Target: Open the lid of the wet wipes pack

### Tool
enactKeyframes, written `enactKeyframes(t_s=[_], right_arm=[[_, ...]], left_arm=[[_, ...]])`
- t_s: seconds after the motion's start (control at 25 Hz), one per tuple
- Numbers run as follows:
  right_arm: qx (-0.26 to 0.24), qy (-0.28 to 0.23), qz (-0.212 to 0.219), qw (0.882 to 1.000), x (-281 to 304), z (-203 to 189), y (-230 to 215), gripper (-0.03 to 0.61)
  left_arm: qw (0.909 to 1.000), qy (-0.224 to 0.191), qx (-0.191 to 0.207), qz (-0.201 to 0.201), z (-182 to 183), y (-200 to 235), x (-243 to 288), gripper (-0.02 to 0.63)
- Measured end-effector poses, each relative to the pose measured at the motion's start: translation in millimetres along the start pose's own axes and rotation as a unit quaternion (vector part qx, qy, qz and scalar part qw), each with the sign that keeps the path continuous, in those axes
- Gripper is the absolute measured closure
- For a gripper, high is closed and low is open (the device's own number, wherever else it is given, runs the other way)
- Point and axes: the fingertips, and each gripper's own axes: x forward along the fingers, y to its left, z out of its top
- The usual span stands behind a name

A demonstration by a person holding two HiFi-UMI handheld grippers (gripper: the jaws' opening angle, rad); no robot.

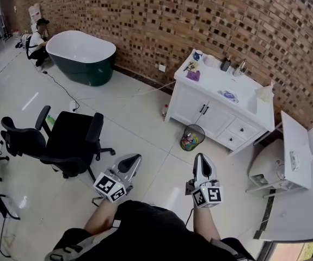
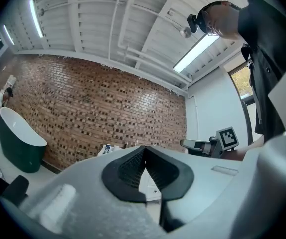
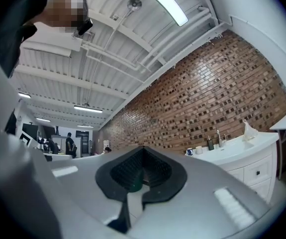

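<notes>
At lower centre of the head view, left claw (image 1: 133,159) and right claw (image 1: 201,159) are both closed, empty, above the floor (image 1: 140,118). White desk (image 1: 213,85) upper right carries small items; wipes pack too small to pick out.

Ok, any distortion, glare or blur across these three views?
Head view: sharp, evenly lit, fisheye bows the brick wall. Left gripper view: strip light blown out, dark rounded corners. Right gripper view: overhead lamp glares too, vanity clear.
</notes>
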Motion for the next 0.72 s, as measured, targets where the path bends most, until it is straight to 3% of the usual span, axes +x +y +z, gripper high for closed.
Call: enactKeyframes(t_s=[0.28,0.44,0.72], right_arm=[[-0.01,0.007,-0.06,0.998,-20,0,-31,0.574],[-0.02,-0.004,-0.095,0.995,-22,7,-43,0.574],[-0.038,-0.004,-0.174,0.984,-32,15,-60,0.574]], left_arm=[[0.9989,0.005,-0.028,-0.037,-3,5,35,0.612],[0.9937,0.011,-0.025,-0.109,-3,-5,69,0.612],[0.9827,0.026,-0.019,-0.183,-4,2,124,0.612]])
